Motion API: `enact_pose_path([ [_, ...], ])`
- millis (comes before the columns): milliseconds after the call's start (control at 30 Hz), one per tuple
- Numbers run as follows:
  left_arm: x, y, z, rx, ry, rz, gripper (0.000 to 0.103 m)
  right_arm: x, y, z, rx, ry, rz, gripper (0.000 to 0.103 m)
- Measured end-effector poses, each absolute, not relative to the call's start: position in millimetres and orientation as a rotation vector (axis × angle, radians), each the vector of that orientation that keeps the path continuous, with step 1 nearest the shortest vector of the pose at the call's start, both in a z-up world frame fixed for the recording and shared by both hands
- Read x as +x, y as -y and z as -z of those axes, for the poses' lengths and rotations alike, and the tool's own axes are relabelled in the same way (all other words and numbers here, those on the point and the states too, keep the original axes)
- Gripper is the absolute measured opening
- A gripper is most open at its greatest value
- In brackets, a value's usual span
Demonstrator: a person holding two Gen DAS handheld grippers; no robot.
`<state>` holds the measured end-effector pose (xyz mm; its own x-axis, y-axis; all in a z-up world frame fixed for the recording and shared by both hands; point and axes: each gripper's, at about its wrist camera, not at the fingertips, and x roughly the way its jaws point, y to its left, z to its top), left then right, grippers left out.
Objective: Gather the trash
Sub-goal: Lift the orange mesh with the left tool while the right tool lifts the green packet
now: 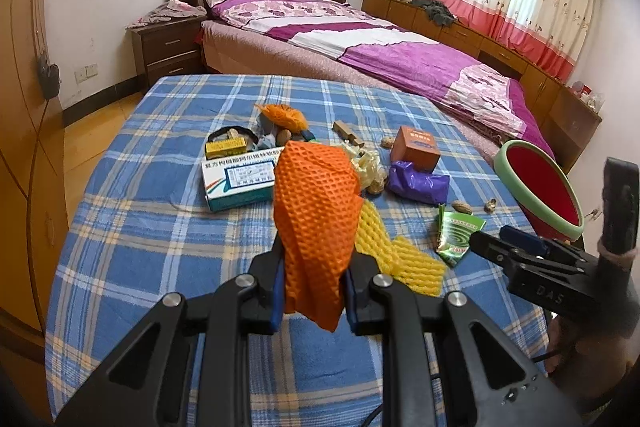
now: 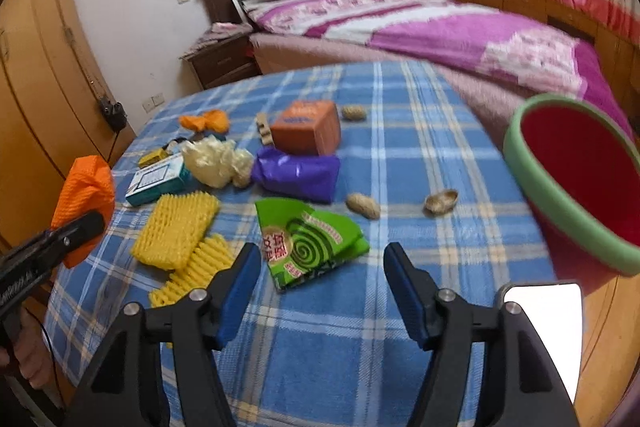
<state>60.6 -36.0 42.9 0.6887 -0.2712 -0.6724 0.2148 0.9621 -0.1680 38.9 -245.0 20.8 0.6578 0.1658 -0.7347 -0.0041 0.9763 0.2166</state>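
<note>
Two grippers work over our blue plaid blanket (image 2: 360, 327), where the trash lies scattered. Our left gripper (image 1: 314, 291) is clenched on an orange foam net (image 1: 316, 223), which stands up from the jaws at the centre of the left wrist view and shows again at the left edge of the right wrist view. Our right gripper (image 2: 320, 291) is released, its jaws apart with nothing pressed between them, poised just above a green mosquito-coil wrapper (image 2: 316, 239) in the lower middle of its frame. Left of that wrapper we see a yellow foam net (image 2: 176, 231); above it a purple plastic bag (image 2: 296, 175), an orange carton (image 2: 308, 127), and a white-and-teal medicine box (image 2: 156, 183). Peanuts (image 2: 363, 205) lie to the right of the wrapper. At the right edge stands a red bin with a green rim (image 2: 560, 195), beside the blanket.
</note>
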Motion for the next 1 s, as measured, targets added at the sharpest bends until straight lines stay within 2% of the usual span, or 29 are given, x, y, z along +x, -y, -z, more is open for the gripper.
enact_pose_path([
  [33, 61, 36, -41, -0.080, -0.767, 0.274, 0.023, 42, 244, -18, 0.215, -0.861, -0.099, 0.079],
  [100, 61, 36, -40, -0.080, -0.769, 0.275, 0.023, 46, 238, -15, 0.226, -0.874, -0.102, 0.087],
  [400, 63, 27, -36, -0.098, -0.774, 0.261, 0.023, 71, 210, -7, 0.139, -0.926, -0.038, 0.086],
  [467, 63, 27, -36, -0.097, -0.774, 0.263, 0.023, 73, 210, -3, 0.147, -0.931, -0.018, 0.078],
  [533, 63, 27, -36, -0.095, -0.773, 0.265, 0.023, 73, 208, -4, 0.116, -0.922, 0.002, 0.049],
  [633, 63, 29, -38, -0.092, -0.770, 0.274, 0.023, 71, 214, -6, 0.158, -0.920, -0.027, 0.041],
  [1000, 59, 64, -66, -0.034, -0.736, 0.364, 0.023, 43, 244, -57, 0.194, -0.793, -0.058, 0.039],
])
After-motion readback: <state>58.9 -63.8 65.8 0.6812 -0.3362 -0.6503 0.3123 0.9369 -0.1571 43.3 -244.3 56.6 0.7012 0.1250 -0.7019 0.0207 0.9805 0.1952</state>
